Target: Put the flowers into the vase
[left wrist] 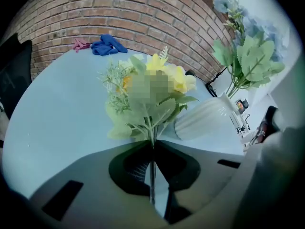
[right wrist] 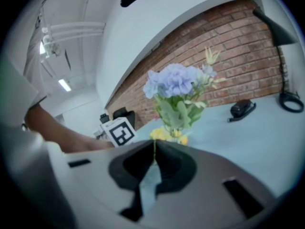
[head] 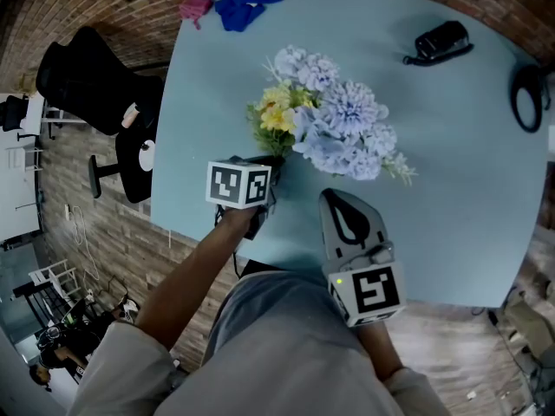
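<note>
Counts: 2 grippers: left gripper, right gripper. 2 flower bunches: blue bunch, yellow bunch. 1 vase. 2 cloths: blue cloth, pink cloth. 1 table. 1 chair.

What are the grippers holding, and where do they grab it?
The left gripper pinches the yellow flower bunch by its thin stem, just below the leaves. The right gripper is shut with nothing in it.
</note>
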Action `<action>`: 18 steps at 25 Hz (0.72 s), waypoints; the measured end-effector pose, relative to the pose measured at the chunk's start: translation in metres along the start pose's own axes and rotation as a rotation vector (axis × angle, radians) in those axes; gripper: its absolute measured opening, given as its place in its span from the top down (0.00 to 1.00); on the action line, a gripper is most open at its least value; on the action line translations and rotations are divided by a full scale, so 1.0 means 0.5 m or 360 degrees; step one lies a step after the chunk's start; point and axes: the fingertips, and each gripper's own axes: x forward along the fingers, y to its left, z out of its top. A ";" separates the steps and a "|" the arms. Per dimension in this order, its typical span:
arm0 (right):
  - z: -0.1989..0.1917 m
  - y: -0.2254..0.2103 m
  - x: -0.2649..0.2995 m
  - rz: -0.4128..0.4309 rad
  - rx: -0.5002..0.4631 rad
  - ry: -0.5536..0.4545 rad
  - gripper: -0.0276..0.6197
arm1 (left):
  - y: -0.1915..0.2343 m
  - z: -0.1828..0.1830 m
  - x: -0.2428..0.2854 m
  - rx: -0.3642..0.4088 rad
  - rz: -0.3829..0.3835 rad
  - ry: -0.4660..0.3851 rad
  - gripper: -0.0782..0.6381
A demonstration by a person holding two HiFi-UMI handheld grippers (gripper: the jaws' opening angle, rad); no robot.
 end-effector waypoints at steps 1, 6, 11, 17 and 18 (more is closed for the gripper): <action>0.000 0.003 0.000 0.0003 -0.0005 0.0000 0.92 | 0.000 0.000 -0.004 -0.0005 -0.0003 -0.0013 0.83; 0.004 0.016 -0.006 0.0007 -0.0029 -0.0004 0.92 | -0.004 0.000 -0.027 -0.0034 -0.0013 -0.0082 0.83; 0.008 0.032 -0.016 0.0014 -0.0062 -0.0015 0.92 | -0.012 0.000 -0.052 -0.0077 -0.0033 -0.0173 0.83; 0.011 0.055 -0.030 0.0022 -0.0106 -0.0039 0.92 | -0.025 -0.005 -0.080 -0.0158 -0.0092 -0.0269 0.83; 0.011 0.058 -0.033 0.0024 -0.0116 -0.0042 0.92 | -0.028 -0.006 -0.084 -0.0170 -0.0101 -0.0284 0.83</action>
